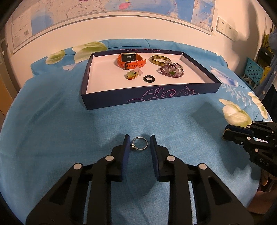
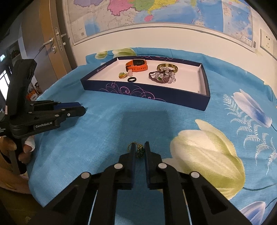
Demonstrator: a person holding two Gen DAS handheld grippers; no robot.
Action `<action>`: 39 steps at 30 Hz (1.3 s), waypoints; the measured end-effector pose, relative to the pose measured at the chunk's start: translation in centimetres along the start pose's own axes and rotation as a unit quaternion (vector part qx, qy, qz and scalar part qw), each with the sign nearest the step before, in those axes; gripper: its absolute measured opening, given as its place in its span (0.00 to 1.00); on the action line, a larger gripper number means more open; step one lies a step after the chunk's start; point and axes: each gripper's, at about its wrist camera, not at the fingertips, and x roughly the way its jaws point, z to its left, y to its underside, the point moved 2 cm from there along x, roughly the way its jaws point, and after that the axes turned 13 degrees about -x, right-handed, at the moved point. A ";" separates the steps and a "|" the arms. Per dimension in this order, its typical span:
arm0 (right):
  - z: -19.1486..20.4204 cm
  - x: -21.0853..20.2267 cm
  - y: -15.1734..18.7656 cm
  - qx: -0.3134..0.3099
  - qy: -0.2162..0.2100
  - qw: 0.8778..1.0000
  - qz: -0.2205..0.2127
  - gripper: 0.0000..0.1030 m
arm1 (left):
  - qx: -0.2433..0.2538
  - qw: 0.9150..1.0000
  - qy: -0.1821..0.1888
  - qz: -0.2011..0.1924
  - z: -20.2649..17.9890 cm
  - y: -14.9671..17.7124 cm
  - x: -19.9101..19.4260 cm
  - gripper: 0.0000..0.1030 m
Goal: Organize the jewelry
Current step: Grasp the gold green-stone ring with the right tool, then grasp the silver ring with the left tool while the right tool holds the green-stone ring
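Between your left gripper (image 1: pixel 139 145), spread wide, the thin silver ring with a small stone (image 1: pixel 139 143) lies flat on the blue floral cloth (image 1: pixel 69 121), short of the navy cardboard tray (image 1: pixel 148 97); closing could skid it sideways. Your right gripper (image 2: pixel 139 151) pinches a dark green pendant on a gold chain (image 2: pixel 140 151), mostly hidden.

Legible markings:

1. "GenRobot.AI", in white letters, is printed on the black side body of the left gripper (image 2: pixel 83 110), seen in the right wrist view.
2. "DAS" is printed in pale letters on the black body of the right gripper (image 1: pixel 226 133), seen in the left wrist view; the rest of that marking is cut off.

The wall map (image 2: pixel 138 13) and the watch (image 1: pixel 129 59) screen carry print too small to read.
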 end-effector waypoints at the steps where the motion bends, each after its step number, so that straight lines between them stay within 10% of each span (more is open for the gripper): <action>1: 0.0 0.0 0.0 0.001 -0.003 1.000 0.000 0.08 | -0.001 1.000 0.001 0.000 0.0 0.0 0.0 0.21; 25: -0.8 -1.1 -0.7 0.041 -0.048 0.997 -0.035 0.08 | -0.005 1.000 0.015 -0.001 -0.3 0.1 -0.8 0.08; 30: -0.8 -1.0 -0.7 0.042 -0.050 0.997 -0.035 0.08 | -0.003 1.000 0.013 -0.008 -0.1 0.2 -1.2 0.40; 39: -0.6 -0.8 -0.8 0.040 -0.054 0.997 -0.032 0.08 | 0.019 1.000 0.002 0.003 -0.8 0.4 -0.1 0.28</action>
